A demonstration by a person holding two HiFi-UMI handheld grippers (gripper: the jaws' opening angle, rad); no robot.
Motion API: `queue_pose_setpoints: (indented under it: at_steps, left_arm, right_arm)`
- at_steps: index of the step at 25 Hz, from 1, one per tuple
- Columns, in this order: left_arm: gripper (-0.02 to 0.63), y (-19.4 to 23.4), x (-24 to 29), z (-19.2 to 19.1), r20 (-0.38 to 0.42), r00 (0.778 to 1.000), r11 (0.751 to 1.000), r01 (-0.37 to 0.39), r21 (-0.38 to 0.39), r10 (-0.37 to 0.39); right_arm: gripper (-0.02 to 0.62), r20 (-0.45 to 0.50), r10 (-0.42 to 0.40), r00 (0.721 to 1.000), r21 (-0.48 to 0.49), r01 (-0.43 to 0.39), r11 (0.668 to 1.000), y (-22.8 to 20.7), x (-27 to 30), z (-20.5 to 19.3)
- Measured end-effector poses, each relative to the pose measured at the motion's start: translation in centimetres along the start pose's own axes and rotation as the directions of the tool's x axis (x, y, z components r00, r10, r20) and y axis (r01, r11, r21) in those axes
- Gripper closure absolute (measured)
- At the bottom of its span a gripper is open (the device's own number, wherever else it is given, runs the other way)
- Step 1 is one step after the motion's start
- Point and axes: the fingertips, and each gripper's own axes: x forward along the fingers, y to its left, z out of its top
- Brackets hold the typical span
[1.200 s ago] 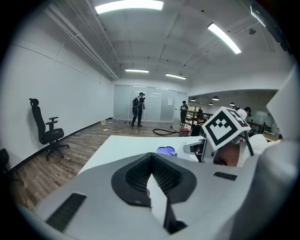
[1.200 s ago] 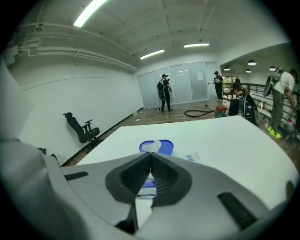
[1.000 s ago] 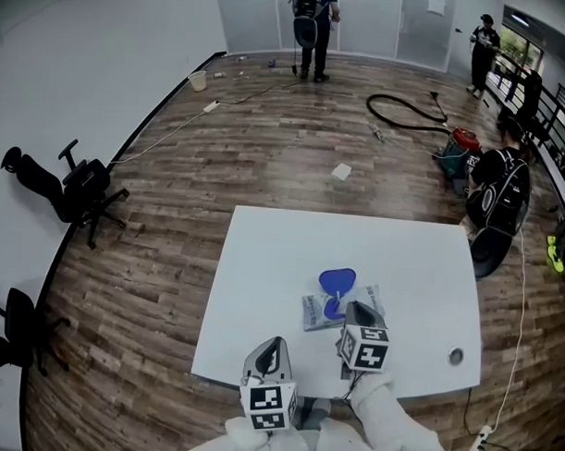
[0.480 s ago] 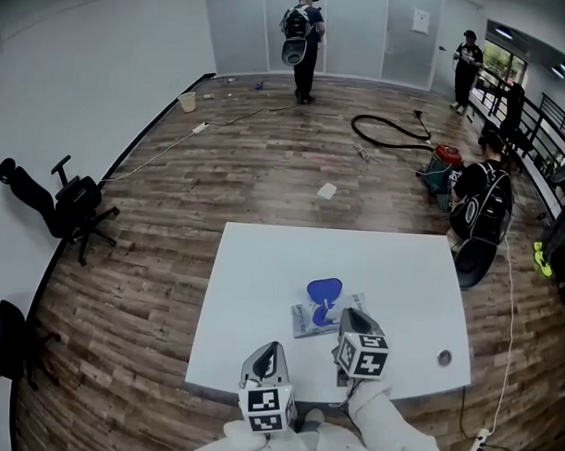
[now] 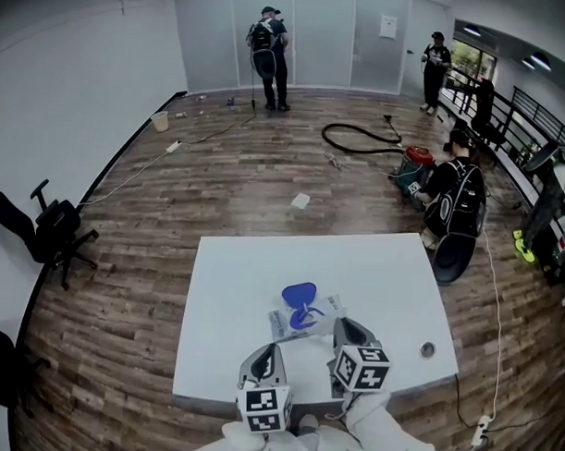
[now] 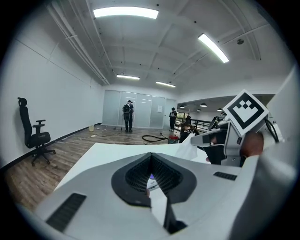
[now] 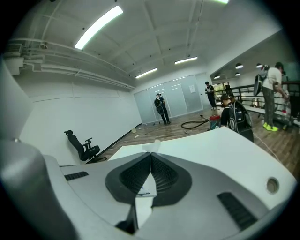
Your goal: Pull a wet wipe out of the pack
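The wet wipe pack (image 5: 307,320) lies flat on the white table (image 5: 373,279), its blue lid (image 5: 299,294) flipped open toward the far side. My right gripper (image 5: 340,326) hovers just right of the pack, shut on a white wet wipe (image 7: 151,146) whose tip pokes out past the jaws. In the left gripper view the same wipe (image 6: 191,146) hangs from the right gripper's tip. My left gripper (image 5: 270,348) is near the front edge, close to the pack's near left corner, jaws together with nothing between them. Part of the pack (image 6: 150,177) shows below its closed jaws.
A round cable hole (image 5: 427,348) sits in the table's front right. A person with a backpack (image 5: 454,203) crouches off the far right corner. Fallen office chairs (image 5: 46,230) lie at the left; a hose (image 5: 355,139) and other people are farther back.
The right gripper has lifted up and back from the pack with the wipe in it. The left gripper has shifted a little. The pack has stayed on the table.
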Motion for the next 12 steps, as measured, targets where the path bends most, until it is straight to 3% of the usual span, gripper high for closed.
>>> queue_pose_setpoints:
  at_steps: [12]
  left_arm:
    - [0.609,-6.8,2.0,-0.7,-0.024,0.987,0.986,0.161,0.041,-0.160]
  right_arm:
    - [0.583,-0.008,-0.128,0.992,0.069,0.129,0.989,-5.8,-5.7,-3.9]
